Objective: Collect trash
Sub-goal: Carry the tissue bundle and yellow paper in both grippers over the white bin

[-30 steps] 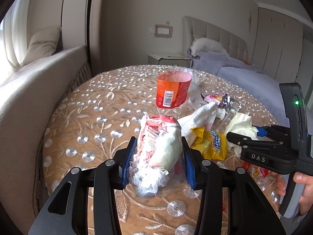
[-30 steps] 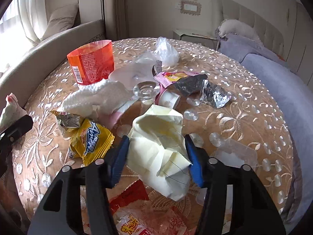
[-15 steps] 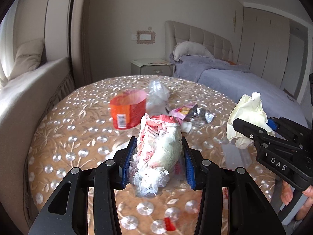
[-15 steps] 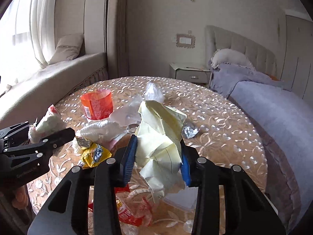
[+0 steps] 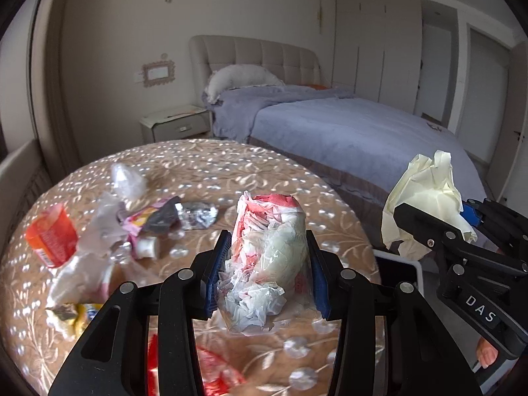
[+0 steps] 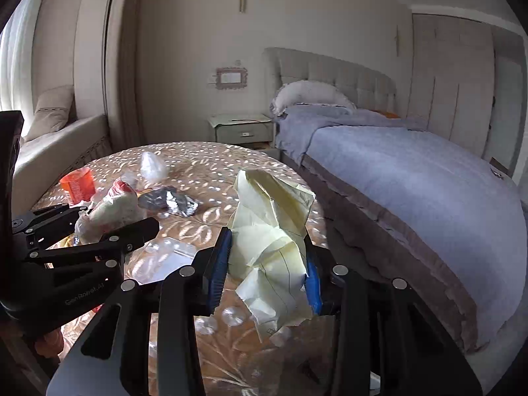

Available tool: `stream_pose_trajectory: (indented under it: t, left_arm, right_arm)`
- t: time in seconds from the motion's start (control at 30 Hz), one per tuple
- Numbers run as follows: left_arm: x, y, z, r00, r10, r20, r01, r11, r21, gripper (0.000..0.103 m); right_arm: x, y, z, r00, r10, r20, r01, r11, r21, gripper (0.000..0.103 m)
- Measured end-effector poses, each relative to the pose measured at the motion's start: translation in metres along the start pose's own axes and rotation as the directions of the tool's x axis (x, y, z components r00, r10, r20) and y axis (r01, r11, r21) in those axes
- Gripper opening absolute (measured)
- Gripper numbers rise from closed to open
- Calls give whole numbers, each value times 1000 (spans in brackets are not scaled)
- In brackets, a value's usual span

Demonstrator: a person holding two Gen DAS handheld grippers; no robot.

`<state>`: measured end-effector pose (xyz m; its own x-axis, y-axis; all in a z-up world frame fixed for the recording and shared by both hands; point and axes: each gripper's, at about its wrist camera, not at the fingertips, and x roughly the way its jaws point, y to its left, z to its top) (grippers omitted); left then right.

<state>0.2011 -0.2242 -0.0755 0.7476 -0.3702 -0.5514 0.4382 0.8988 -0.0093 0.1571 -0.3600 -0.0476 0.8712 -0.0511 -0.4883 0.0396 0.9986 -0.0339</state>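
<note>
Trash — orange cup (image 5: 51, 235), foil wrapper (image 5: 197, 215) — on round table (image 5: 270, 171).

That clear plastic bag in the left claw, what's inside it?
Inside the clear plastic bag are crumpled white tissues and red-and-white wrapper scraps, bunched between the left claw pads. What sits at the middle of the wad is covered by the outer layers.

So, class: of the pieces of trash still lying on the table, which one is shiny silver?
The crumpled foil wrapper near the table's middle. It alone is metallic silver; the cup is orange and the bag behind it is clear plastic.
</note>
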Motion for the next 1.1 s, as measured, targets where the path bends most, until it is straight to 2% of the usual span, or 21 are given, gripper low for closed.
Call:
stream_pose_trajectory:
  t: [0.23, 0.43, 0.7, 0.8, 0.9, 1.0, 1.1]
  left_arm:
    - [35, -68, 5, 994, -96, -47, 100, 991, 88, 44]
    - [71, -129, 1, 979, -177, -103, 191, 971, 147, 44]
    - [135, -213, -10, 948, -249, -198, 284, 942, 178, 44]
    - [159, -233, -15, 939, -260, -224, 302, 936, 182, 44]
    - [188, -251, -23, 924, -270, -271, 325, 927, 185, 44]
    - [217, -265, -33, 910, -273, -314, 342, 920, 192, 44]
    - [246, -277, -41, 888, -285, -361, 365, 915, 174, 44]
  right_arm:
    - [-10, -60, -23, 994, -111, -11, 111, 991, 78, 41]
    - [-12, -111, -48, 975, -217, -46, 222, 964, 147, 41]
    - [1, -169, -78, 948, -301, -105, 317, 927, 202, 41]
    - [13, -189, -88, 937, -327, -123, 346, 915, 206, 41]
    - [27, -208, -98, 914, -376, -152, 401, 894, 199, 41]
    - [42, -227, -107, 901, -390, -187, 426, 877, 221, 41]
    - [53, -242, -115, 891, -399, -216, 444, 865, 232, 41]
